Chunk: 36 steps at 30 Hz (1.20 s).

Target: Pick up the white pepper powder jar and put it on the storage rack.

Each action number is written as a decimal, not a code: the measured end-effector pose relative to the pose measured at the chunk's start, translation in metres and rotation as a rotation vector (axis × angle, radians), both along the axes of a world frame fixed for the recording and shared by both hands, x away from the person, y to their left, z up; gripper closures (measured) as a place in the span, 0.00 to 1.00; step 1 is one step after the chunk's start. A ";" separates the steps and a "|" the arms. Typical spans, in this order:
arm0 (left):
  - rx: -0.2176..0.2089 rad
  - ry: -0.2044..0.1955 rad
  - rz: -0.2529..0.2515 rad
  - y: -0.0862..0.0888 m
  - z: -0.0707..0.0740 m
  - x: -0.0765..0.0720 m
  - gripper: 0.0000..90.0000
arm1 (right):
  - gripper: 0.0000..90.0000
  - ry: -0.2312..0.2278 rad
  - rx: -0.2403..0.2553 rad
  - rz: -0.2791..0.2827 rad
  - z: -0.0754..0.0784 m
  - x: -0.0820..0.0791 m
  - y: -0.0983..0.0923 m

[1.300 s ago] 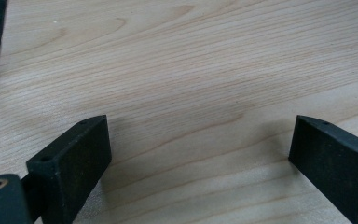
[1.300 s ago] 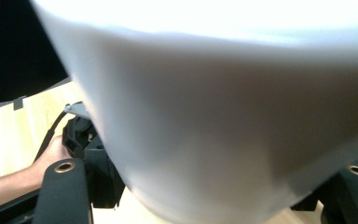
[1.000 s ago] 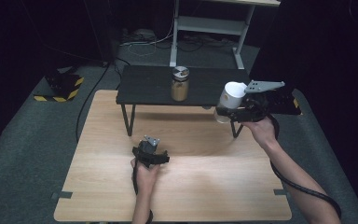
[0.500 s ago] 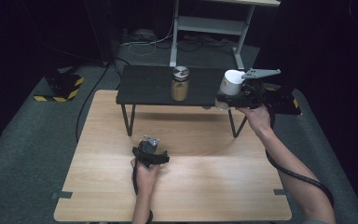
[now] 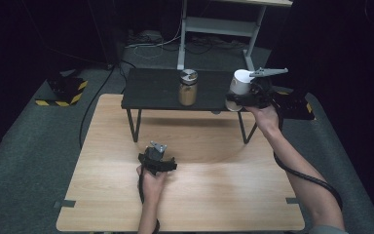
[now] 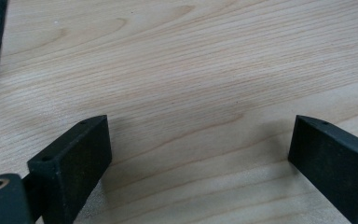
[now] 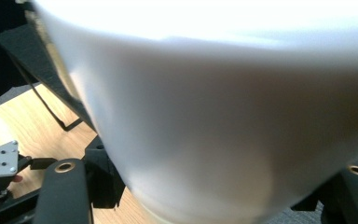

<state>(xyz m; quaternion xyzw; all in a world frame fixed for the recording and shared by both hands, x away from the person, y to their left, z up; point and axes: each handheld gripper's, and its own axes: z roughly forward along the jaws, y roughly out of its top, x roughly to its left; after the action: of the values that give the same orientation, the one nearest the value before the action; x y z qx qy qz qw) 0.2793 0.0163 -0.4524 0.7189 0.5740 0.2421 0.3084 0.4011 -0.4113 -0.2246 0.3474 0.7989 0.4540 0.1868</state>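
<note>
Dark room, wooden table [image 5: 214, 170]. Right gripper [image 5: 246, 95] pinching white cup [image 5: 241, 84], shifted since a second ago toward black shelf's [image 5: 156, 90] right end; placement likely next. Left gripper [image 5: 157, 157] spread, empty, resting still.

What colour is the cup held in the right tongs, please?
White; the cup shows best in the high view, at the black shelf's right end.

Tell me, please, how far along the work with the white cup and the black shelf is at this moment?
Done: the right hand-held gripper is shut on the white cup and has it at the right end of the black shelf. In hand: setting it there; whether it rests on the shelf I cannot tell. Left: probably releasing it. The jar stands mid-shelf; the left hand-held gripper is open over the table.
</note>
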 end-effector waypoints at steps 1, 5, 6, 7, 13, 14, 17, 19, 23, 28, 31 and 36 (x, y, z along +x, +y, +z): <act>0.000 0.000 0.000 0.000 0.000 0.000 0.06 | 0.34 0.002 -0.002 -0.004 0.000 0.001 0.000; 0.000 0.000 0.000 0.000 0.000 0.000 0.06 | 0.34 0.006 -0.004 -0.012 -0.001 0.003 0.002; 0.000 0.000 0.000 0.000 0.000 0.000 0.06 | 0.34 0.006 -0.005 -0.016 -0.002 0.004 0.002; 0.001 -0.001 0.000 0.000 0.000 0.000 0.06 | 0.34 0.007 -0.004 -0.017 -0.002 0.005 0.003; 0.000 0.000 0.000 0.000 0.000 0.000 0.06 | 0.34 0.005 -0.012 -0.028 -0.001 0.007 0.006; 0.000 0.000 0.000 0.000 0.000 0.000 0.06 | 0.34 0.000 -0.014 -0.027 -0.002 0.007 0.007; -0.001 0.000 0.000 0.000 0.000 0.000 0.06 | 0.34 -0.008 -0.018 -0.028 -0.003 0.006 0.008; 0.000 0.000 0.000 0.000 0.000 0.000 0.06 | 0.34 -0.014 -0.021 -0.029 -0.003 0.006 0.009; 0.000 0.000 0.000 0.000 0.000 0.000 0.06 | 0.34 -0.023 -0.013 -0.037 -0.006 0.006 0.009; 0.001 -0.001 0.000 0.000 0.000 0.000 0.06 | 0.34 -0.036 -0.006 -0.045 -0.009 0.005 0.010; 0.001 -0.001 -0.001 0.000 0.000 0.000 0.06 | 0.34 -0.039 0.000 -0.050 -0.011 0.004 0.010; 0.001 -0.001 0.000 0.000 0.000 0.000 0.06 | 0.34 -0.044 0.006 -0.053 -0.013 0.003 0.010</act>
<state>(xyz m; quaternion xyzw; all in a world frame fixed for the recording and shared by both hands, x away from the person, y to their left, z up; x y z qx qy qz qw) 0.2792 0.0163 -0.4525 0.7190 0.5737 0.2425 0.3083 0.4040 -0.4012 -0.2373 0.3591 0.7836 0.4590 0.2152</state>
